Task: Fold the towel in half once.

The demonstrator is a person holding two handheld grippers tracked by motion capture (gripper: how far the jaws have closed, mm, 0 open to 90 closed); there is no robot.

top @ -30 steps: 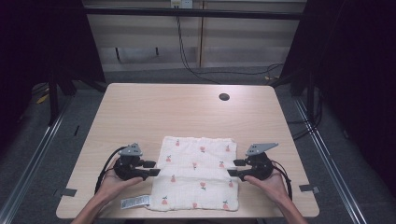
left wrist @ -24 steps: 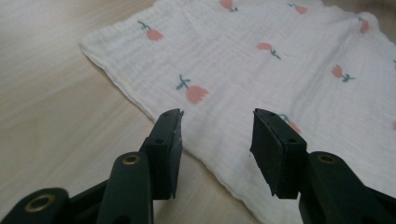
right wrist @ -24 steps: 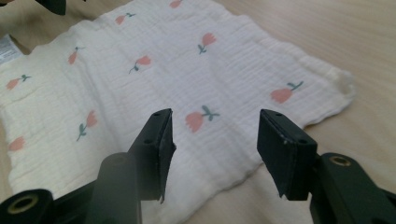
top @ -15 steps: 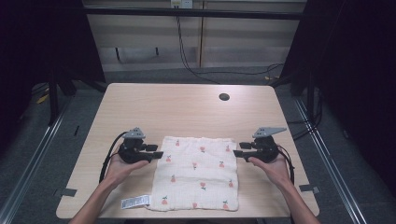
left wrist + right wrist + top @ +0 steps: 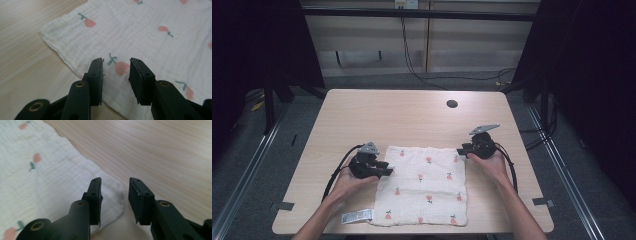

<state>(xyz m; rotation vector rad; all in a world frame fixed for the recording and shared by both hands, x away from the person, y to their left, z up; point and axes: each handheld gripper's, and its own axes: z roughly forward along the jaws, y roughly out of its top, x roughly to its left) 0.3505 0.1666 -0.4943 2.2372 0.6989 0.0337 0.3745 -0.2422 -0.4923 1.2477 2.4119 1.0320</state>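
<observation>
The left gripper (image 5: pixel 384 169), jaws parted and empty, hangs over the cloth (image 5: pixel 424 185) and hides part of its left edge. Its far right corner lies between the right gripper (image 5: pixel 461 150)'s open, empty jaws.

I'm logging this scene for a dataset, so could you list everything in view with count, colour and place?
Table: one, light wood, centre of the high view.
Cloth: one, white with small pink fruit prints, flat on the table's near half.
Label: one, white with dark print, on the table off the cloth's near left corner.
Hole: one, dark, round, far right of the tabletop.
Cables: several, black, on the floor beyond the table.
Left tongs: black, open, over the cloth's left edge.
Right tongs: black, open, at the cloth's far right corner.
</observation>
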